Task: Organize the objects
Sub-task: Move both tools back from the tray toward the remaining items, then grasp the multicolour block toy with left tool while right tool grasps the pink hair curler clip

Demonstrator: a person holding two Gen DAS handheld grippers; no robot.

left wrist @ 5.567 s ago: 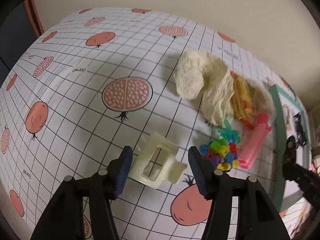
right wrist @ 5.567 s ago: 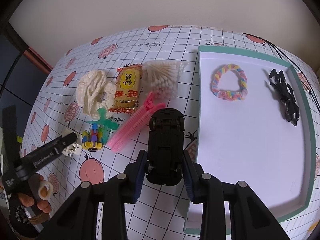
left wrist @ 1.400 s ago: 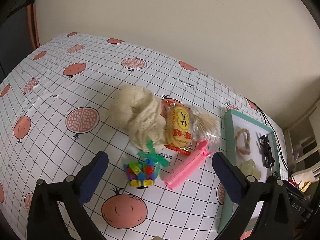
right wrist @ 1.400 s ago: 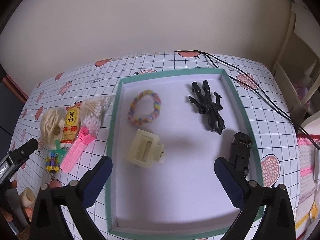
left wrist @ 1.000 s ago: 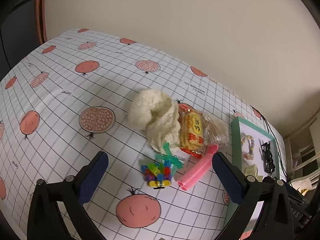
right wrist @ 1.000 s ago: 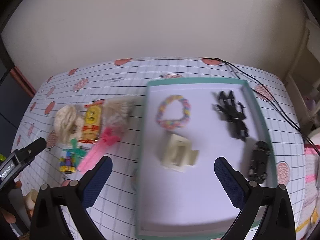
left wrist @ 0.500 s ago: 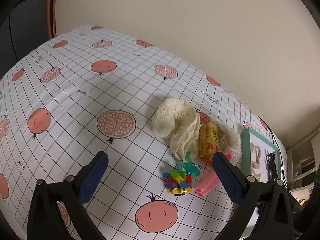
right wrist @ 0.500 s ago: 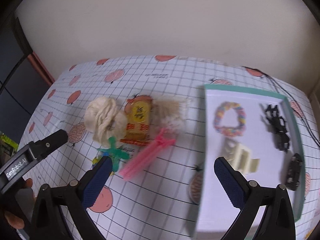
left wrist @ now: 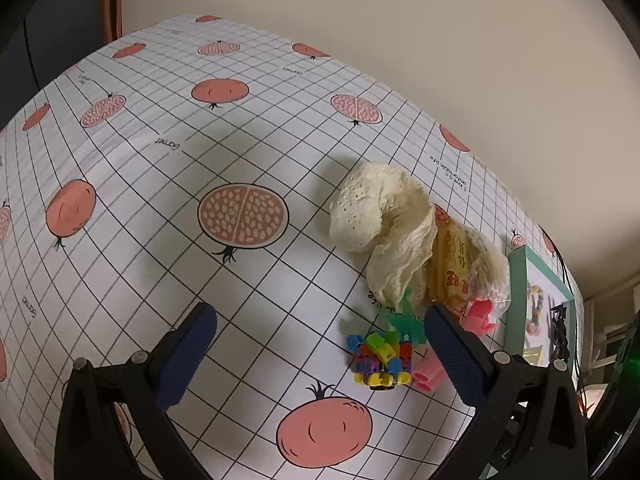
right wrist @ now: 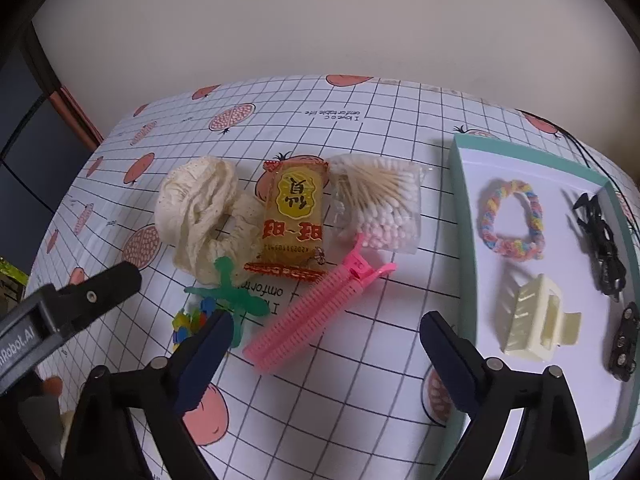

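My right gripper [right wrist: 326, 344] is open and empty, hovering just in front of the pink hair clip [right wrist: 316, 312]. Behind the clip lie a yellow snack packet [right wrist: 294, 216], a bag of cotton swabs [right wrist: 380, 204], a cream scrunchie [right wrist: 200, 216], a green toy figure [right wrist: 234, 294] and a multicoloured block toy [right wrist: 192, 320]. The teal tray [right wrist: 454, 240] on the right holds a rainbow bracelet [right wrist: 512, 220], a cream claw clip [right wrist: 536, 322], a black clip [right wrist: 600, 244] and a black toy car [right wrist: 622, 342]. My left gripper [left wrist: 320, 352] is open and empty, just left of the block toy [left wrist: 380, 358].
The table wears a white grid cloth with pomegranate prints [left wrist: 242, 216]. A beige wall [right wrist: 320, 20] runs along its far side. A black cable [right wrist: 580, 148] trails behind the tray. The other gripper's arm [right wrist: 72, 304] reaches in from the left in the right wrist view.
Since 5.6 s ago the cream claw clip and the black toy car came to lie in the tray and both grippers opened. Both have since swung left, toward the pile.
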